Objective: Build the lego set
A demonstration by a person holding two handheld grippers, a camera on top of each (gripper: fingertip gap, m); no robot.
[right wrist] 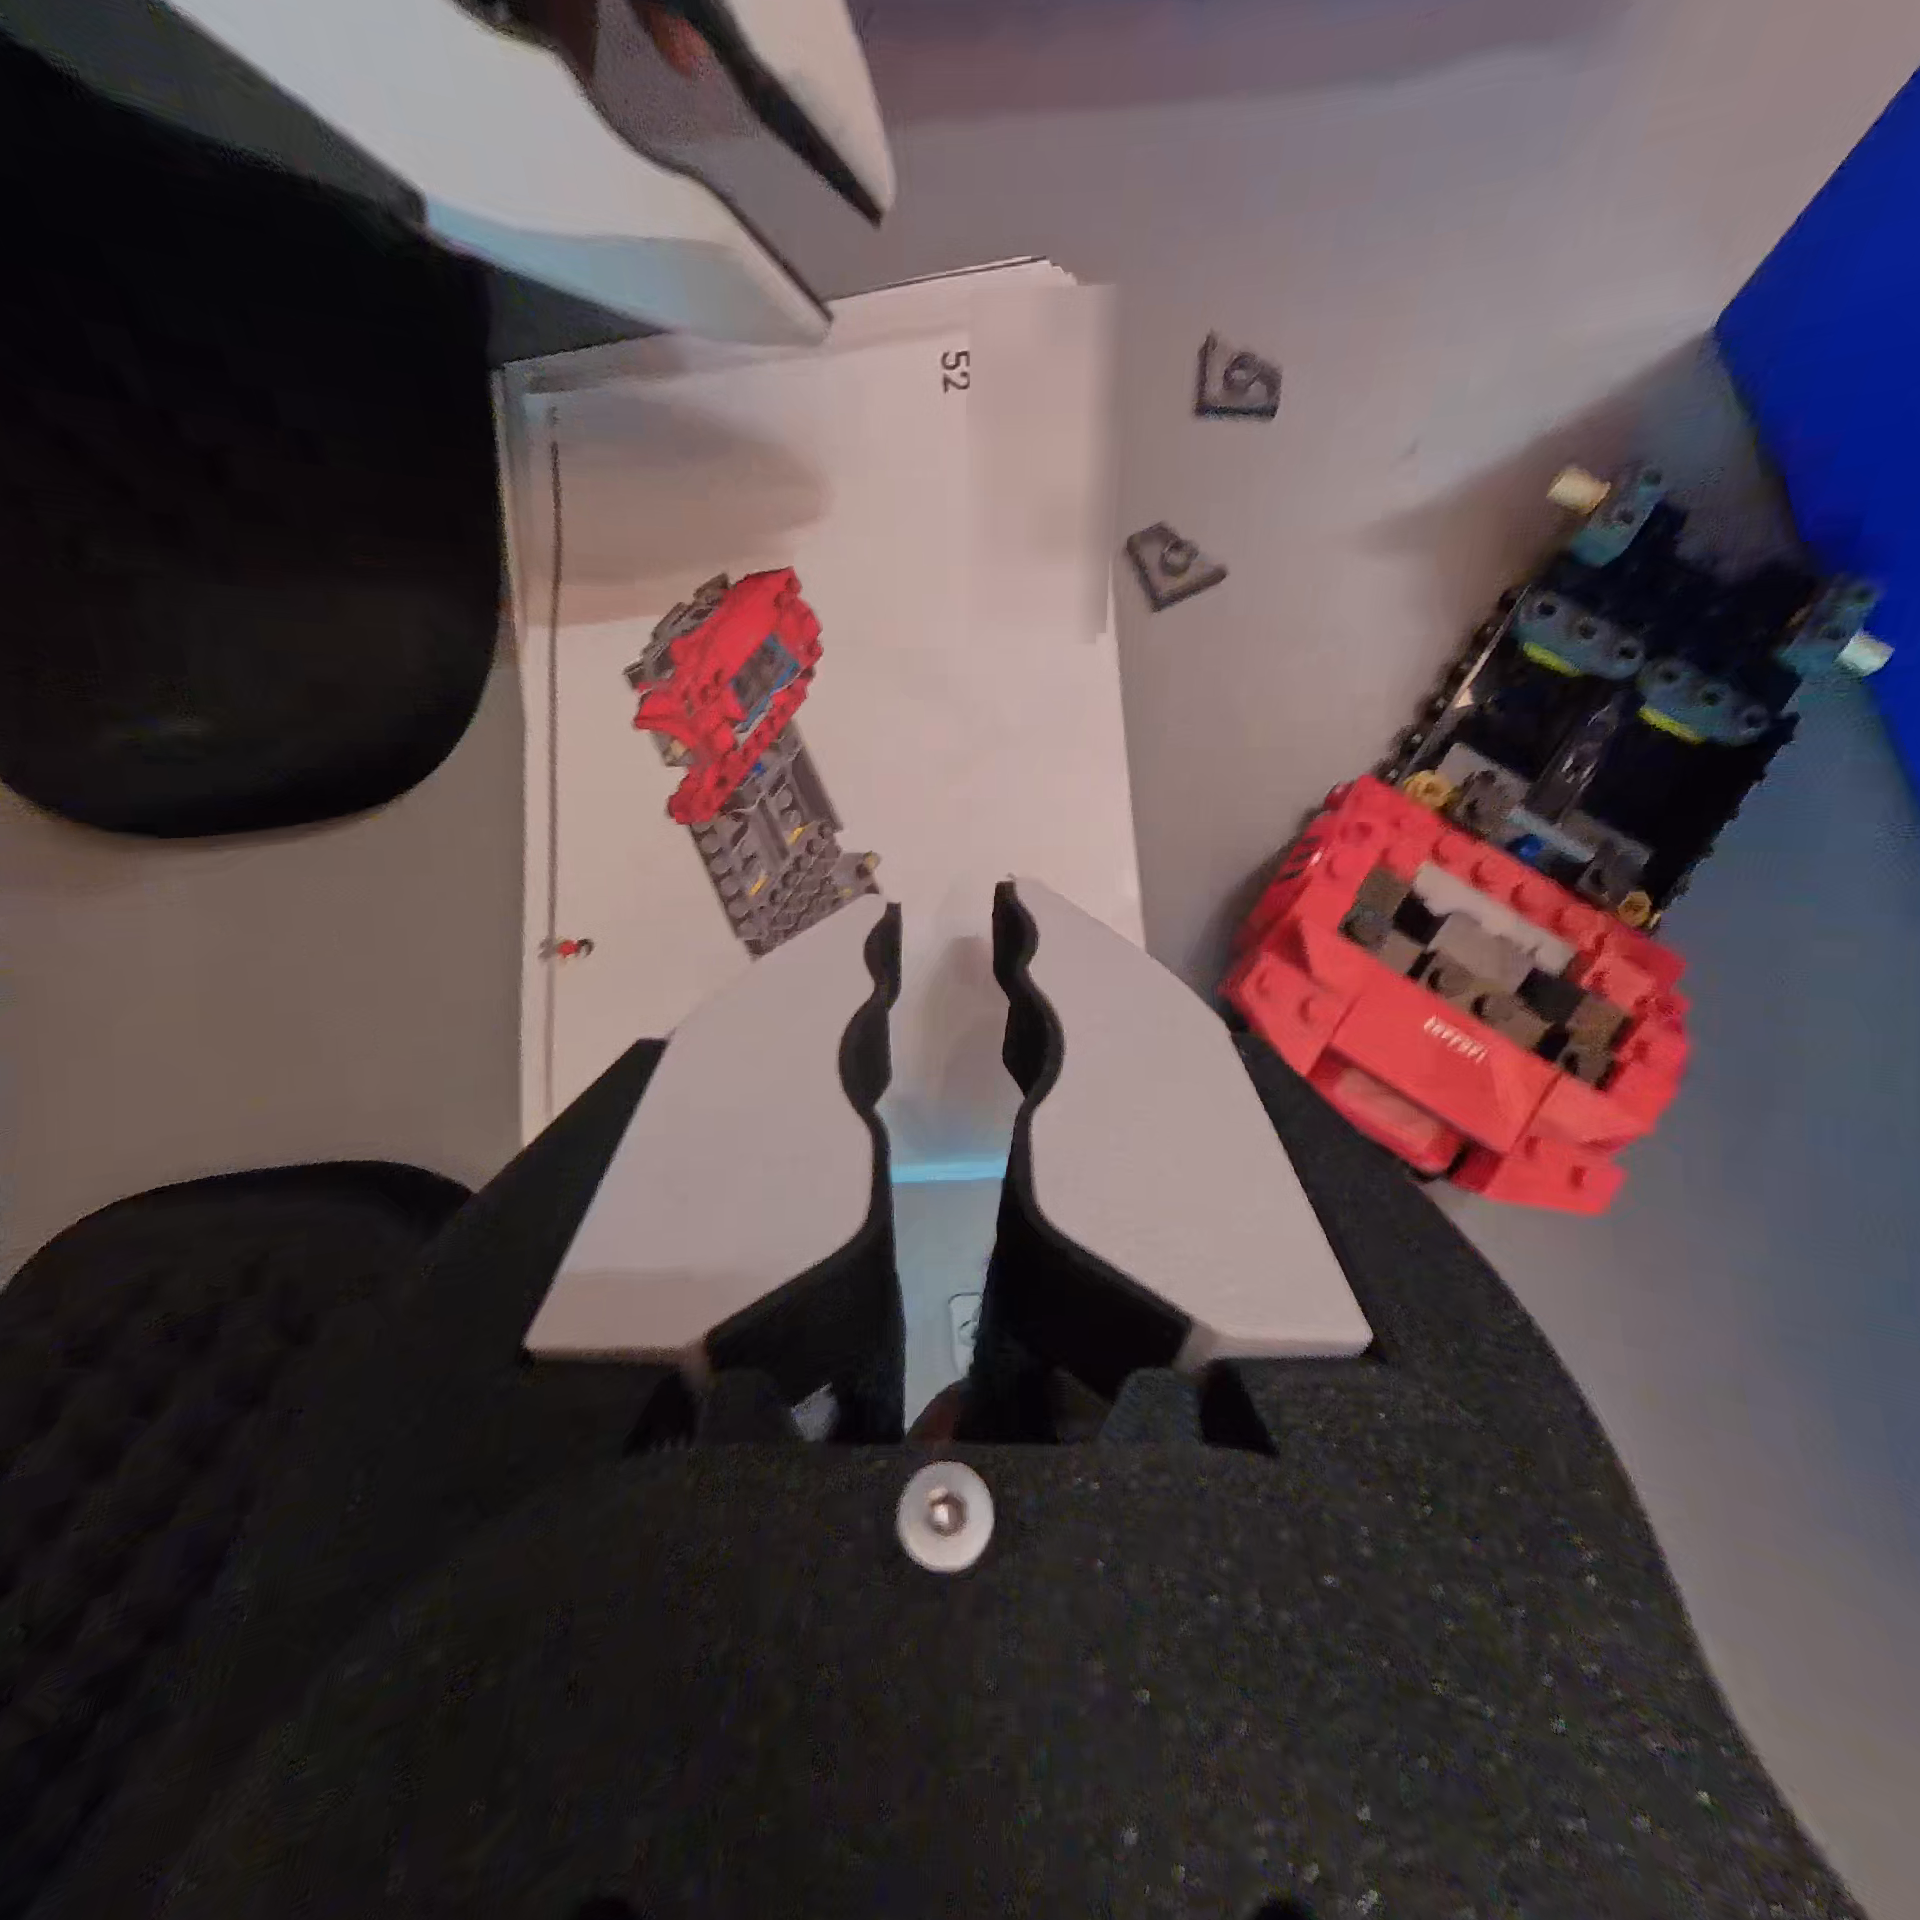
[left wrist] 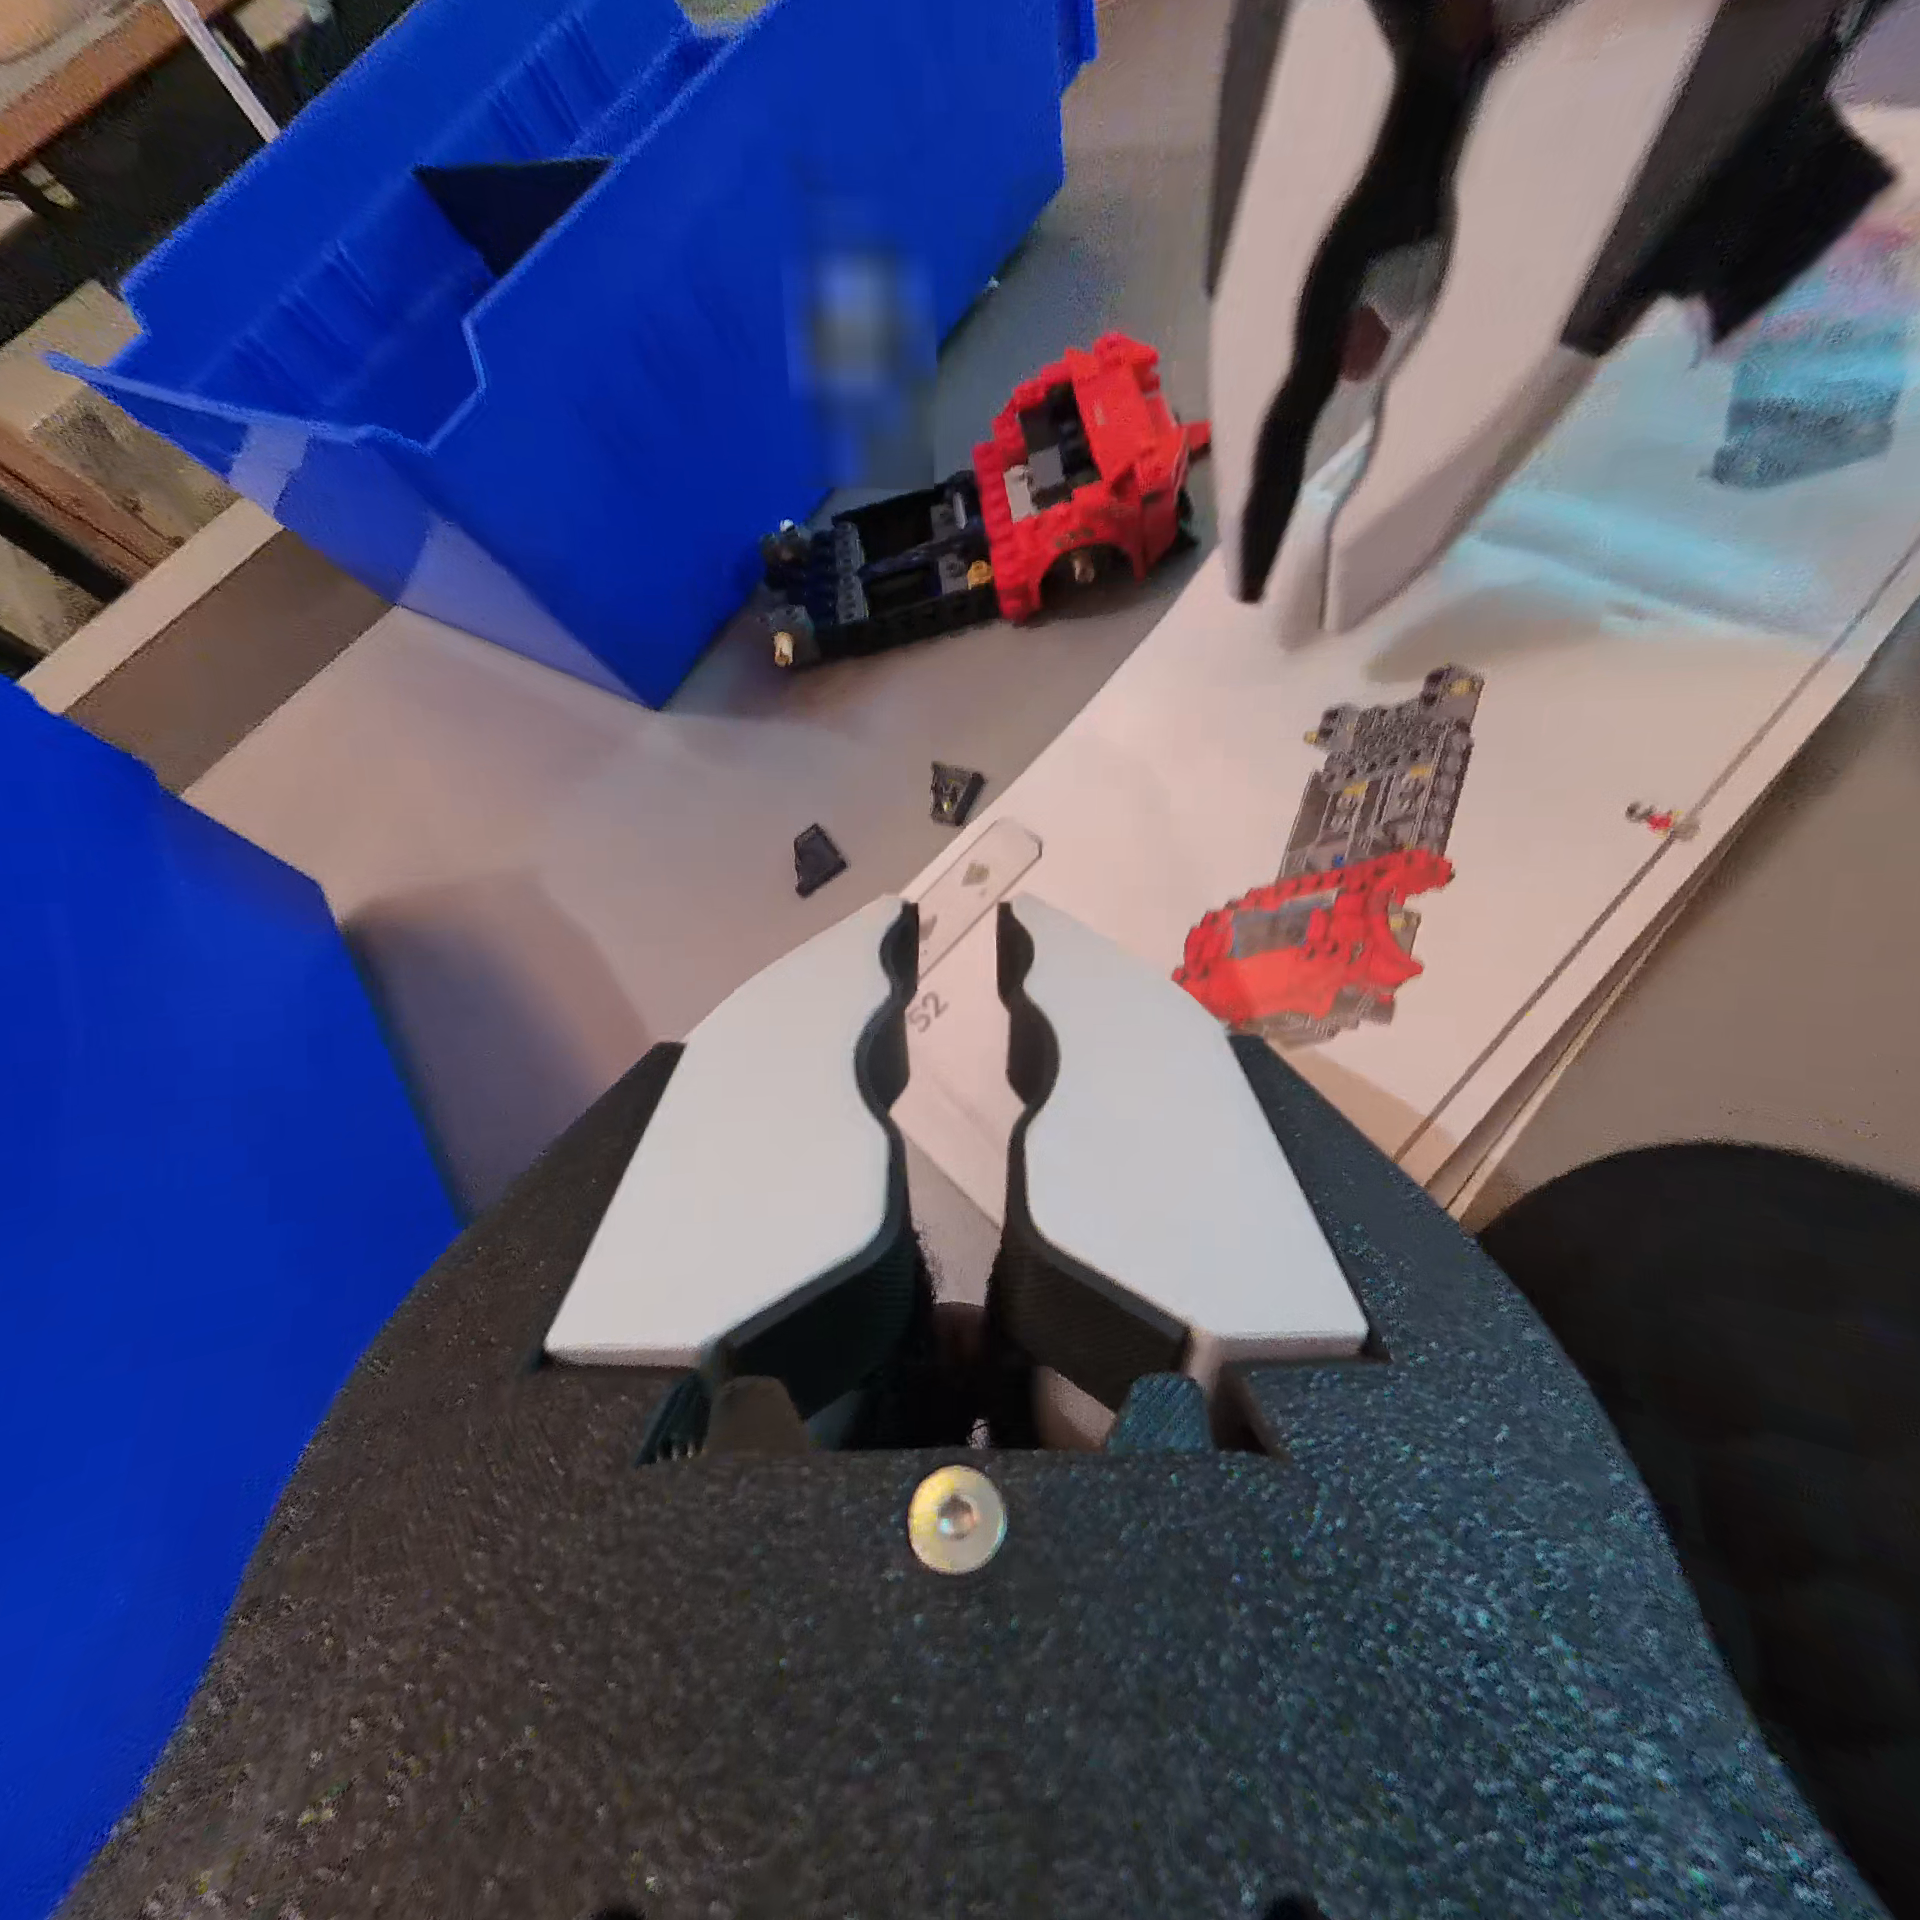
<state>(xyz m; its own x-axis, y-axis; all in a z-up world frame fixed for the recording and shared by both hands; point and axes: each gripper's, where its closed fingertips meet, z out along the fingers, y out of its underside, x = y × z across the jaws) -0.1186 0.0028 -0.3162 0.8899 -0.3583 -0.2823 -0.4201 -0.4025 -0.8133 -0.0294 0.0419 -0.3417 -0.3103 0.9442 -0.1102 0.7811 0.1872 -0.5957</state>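
Lego car (right wrist: 1538, 914): red rear, black chassis, wheelless | both tongs slightly spread, empty

car (right wrist: 1527, 914): part-built, red body end + black chassis, upright, just right of booklet (right wrist: 831, 644)
booklet: open, flat, shows car pic
2 small dark wedge pcs (right wrist: 1174, 566) (right wrist: 1236, 382): loose, btw booklet & car

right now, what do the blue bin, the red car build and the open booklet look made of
Blue bin: likely moulded plastic, matte, fine ribbing on its walls. Red car build: hard glossy plastic bricks, studs on top. Open booklet: thin printed paper, smooth, stacked page edges showing.
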